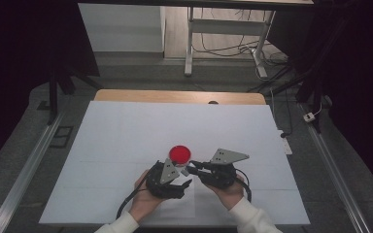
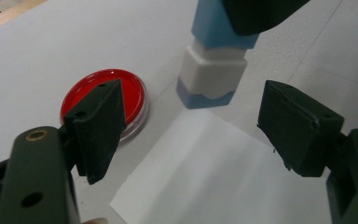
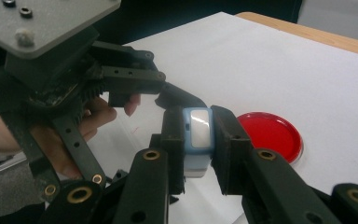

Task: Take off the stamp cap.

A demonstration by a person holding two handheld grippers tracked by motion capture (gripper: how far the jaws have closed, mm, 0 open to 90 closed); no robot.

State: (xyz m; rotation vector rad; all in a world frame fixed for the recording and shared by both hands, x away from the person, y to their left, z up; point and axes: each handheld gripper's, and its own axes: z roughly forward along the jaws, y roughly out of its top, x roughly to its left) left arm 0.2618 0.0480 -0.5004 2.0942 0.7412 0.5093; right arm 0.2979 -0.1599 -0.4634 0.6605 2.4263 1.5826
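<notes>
The right hand-held gripper (image 3: 198, 140) clamps a blue-and-white stamp (image 3: 197, 135) above a paper sheet (image 2: 223, 182) on the worktop (image 1: 126, 131), beside a red ink pad (image 1: 180, 154); the left hand-held gripper (image 2: 191, 130) stands wide. Pressing straight down, sheet steadied, should print cleanly.

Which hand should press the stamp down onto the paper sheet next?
Right, most likely. The right gripper is already shut on the blue and white stamp, which hangs just past the edge of the paper sheet. The left gripper is open and holds nothing, near the red ink pad.
</notes>
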